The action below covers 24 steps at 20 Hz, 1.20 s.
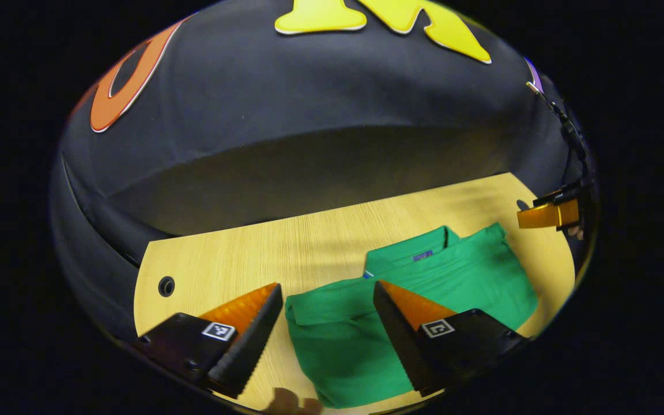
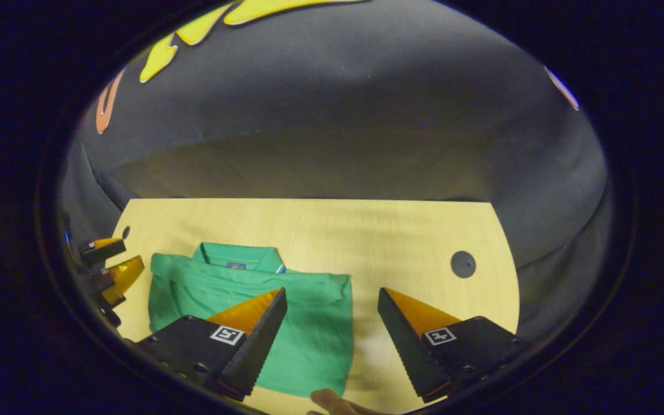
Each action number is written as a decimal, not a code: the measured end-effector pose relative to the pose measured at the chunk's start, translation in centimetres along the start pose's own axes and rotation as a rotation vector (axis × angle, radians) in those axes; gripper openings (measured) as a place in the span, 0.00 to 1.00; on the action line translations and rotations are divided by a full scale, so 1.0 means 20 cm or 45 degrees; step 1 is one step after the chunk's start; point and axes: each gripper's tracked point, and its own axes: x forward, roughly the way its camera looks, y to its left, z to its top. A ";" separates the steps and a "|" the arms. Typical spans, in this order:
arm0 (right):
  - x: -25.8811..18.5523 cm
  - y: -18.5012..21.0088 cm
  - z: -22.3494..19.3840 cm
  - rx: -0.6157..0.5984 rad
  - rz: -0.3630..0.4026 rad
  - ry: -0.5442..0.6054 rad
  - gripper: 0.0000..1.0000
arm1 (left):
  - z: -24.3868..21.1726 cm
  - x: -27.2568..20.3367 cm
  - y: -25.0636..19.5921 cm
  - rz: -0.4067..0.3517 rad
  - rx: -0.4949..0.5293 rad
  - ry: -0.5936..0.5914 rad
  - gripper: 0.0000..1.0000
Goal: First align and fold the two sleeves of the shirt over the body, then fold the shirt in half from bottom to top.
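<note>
left gripper view puts your left gripper [image 1: 327, 328] at the bottom of the frame, its jaws spread wide with nothing between them. under and beyond them lies the green shirt [image 1: 424, 300], folded into a compact rectangle on the pale wooden table [image 1: 240, 253], in the lower right of the frame. its collar [image 1: 412, 245] points toward the far edge of the table, and the near hem runs down to the bottom centre of the frame. a small dark hole [image 1: 166, 286] sits in the table at lower left. at the right edge of the frame you can see your other gripper [image 1: 548, 214] above the table, just beyond the shirt's far corner; how far it is open there, you cannot tell.

right gripper view shows your right gripper [image 2: 331, 337] at the bottom, equally wide open and holding nothing. the shirt [image 2: 251, 311] lies in the lower left of the frame, its right edge ending between the two fingers. a dark round spot [image 2: 463, 264] marks the table [image 2: 366, 242] at right. your left gripper [image 2: 110, 262] shows at the left edge, close beside the shirt.
</note>
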 end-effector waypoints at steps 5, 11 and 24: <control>-0.43 0.02 0.11 0.006 0.032 -0.158 0.96 | 0.25 -0.41 -0.02 0.094 0.037 -0.186 0.99; -1.08 0.06 0.12 -0.023 0.049 -0.403 0.96 | 0.40 -1.05 -0.09 0.109 -0.038 -0.422 0.99; -1.91 -0.09 -0.33 -0.134 -0.120 -0.802 0.95 | 0.10 -1.89 0.06 0.416 -0.312 -0.582 0.99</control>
